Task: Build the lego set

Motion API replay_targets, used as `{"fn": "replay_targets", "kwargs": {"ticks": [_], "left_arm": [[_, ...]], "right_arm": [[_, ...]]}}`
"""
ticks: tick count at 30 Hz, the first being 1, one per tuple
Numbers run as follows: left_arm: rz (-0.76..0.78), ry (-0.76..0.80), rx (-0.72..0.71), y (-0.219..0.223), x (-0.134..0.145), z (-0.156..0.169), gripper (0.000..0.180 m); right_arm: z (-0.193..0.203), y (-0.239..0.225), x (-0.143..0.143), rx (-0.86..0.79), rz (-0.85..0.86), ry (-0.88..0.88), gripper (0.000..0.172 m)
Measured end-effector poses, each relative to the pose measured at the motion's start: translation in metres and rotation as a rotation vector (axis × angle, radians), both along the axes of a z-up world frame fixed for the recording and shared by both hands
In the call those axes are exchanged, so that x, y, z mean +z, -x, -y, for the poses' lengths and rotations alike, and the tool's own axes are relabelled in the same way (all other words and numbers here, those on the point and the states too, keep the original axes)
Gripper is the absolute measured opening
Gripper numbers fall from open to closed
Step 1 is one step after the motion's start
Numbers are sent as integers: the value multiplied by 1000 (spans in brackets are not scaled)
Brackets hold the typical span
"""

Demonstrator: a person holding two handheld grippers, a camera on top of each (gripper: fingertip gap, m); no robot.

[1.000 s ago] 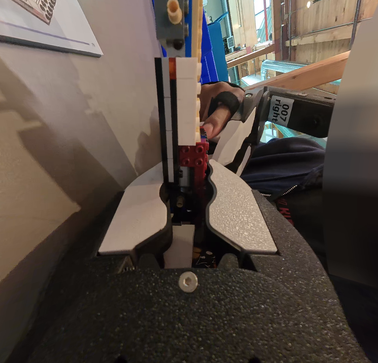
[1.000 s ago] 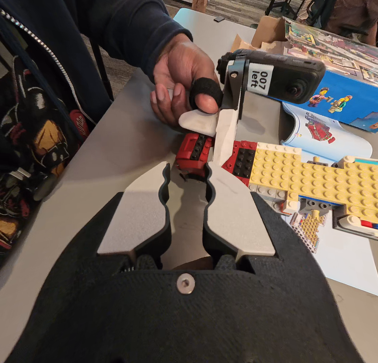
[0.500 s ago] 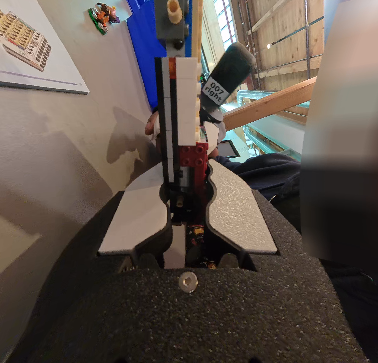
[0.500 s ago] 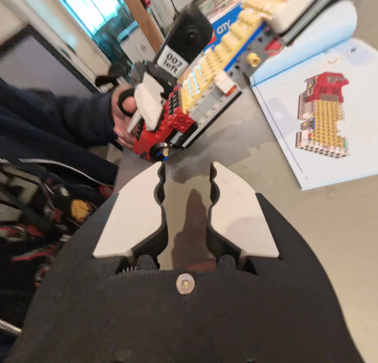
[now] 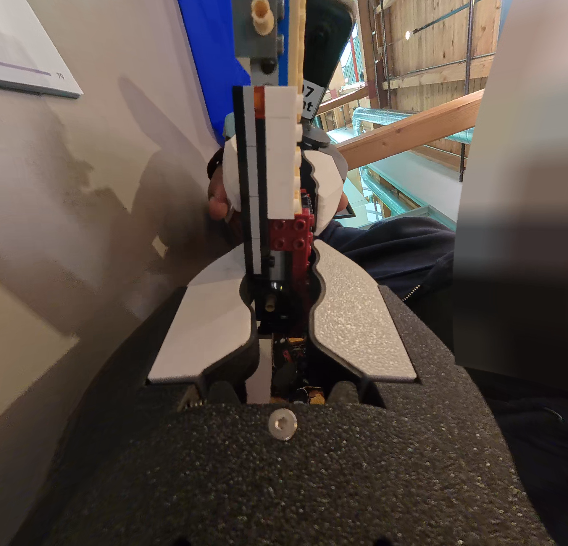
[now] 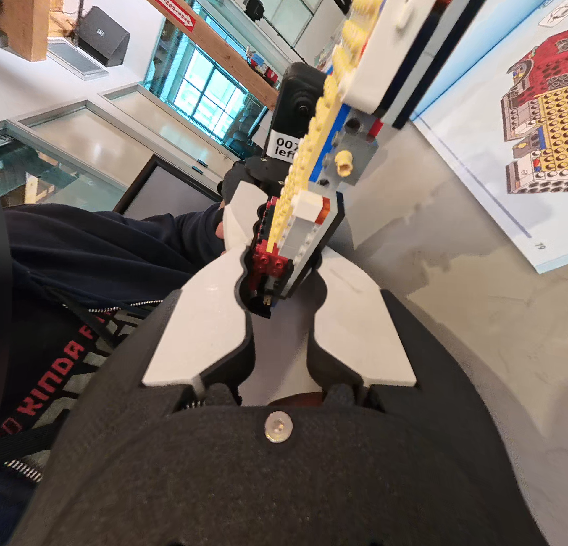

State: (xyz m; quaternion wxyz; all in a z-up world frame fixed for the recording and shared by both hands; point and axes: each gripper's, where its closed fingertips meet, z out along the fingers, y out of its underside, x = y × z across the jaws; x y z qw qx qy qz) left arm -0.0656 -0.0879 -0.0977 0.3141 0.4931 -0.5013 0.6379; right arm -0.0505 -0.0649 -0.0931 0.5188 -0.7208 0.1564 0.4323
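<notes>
My left gripper is shut on the end of a long brick model made of red, white, black and tan bricks, which it holds up off the grey table. My right gripper faces it from the other side. Its pads lie against the same red end of the model, one on the red bricks, one on the black plate. Its white fingers straddle the model in the left wrist view. A finger of the left gripper shows just beyond my right fingertips.
An open instruction booklet lies on the table to the right, and also shows in the left wrist view. A blue box stands behind the model. A person's dark sleeve is at the left. My left and right fingertips are right by each other.
The right gripper swung away, opened wider, then came back and closed its fingers around the model's red end. The left gripper kept its hold and tilted the model up.
</notes>
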Motion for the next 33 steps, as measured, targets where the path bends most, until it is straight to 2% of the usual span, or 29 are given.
{"fn": "replay_targets", "kwargs": {"ticks": [10, 17, 29, 33], "left_arm": [[-40, -55, -70, 4, -8, 4, 37], [-27, -66, -47, 2, -7, 1, 36], [-38, 9, 29, -3, -3, -2, 33], [-45, 26, 62, -5, -4, -2, 32]], "right_arm": [[0, -2, -4, -7, -2, -5, 36], [-1, -2, -4, -13, -14, -10, 36], [-1, -3, -3, -28, -10, -6, 37], [0, -8, -4, -65, 32, 29, 42]]}}
